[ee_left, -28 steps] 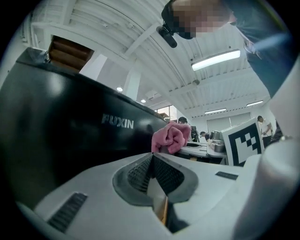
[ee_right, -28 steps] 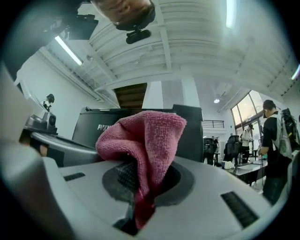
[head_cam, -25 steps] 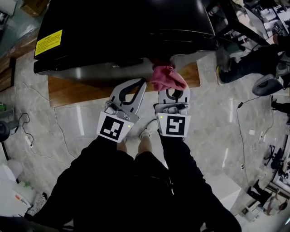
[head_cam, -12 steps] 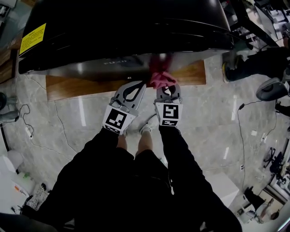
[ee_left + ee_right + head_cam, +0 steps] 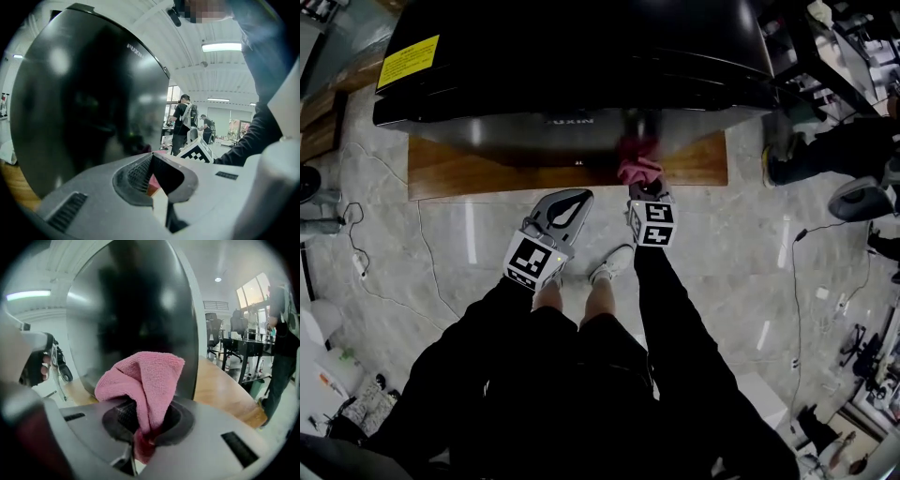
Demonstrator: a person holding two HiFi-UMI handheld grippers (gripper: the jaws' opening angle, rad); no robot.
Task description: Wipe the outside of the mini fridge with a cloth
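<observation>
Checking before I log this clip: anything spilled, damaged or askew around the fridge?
Nothing stands out. The fridge sits square on its wooden board, no dents or spills showing. The pink cloth is clamped in the right gripper by the fridge's front; the left gripper is shut, empty.

Fridge wall ahead, open floor in front

The glossy black mini fridge (image 5: 572,56) fills the low wooden platform (image 5: 459,176), leaving only a narrow bare strip along the platform's front edge. A pink cloth (image 5: 637,171) clamped in the right gripper (image 5: 646,189) takes up that strip towards its right end. The grey marble floor (image 5: 469,244) before the platform lies open, apart from thin white cables (image 5: 358,265) at the left and another person's dark leg (image 5: 816,155) by the right corner.
</observation>
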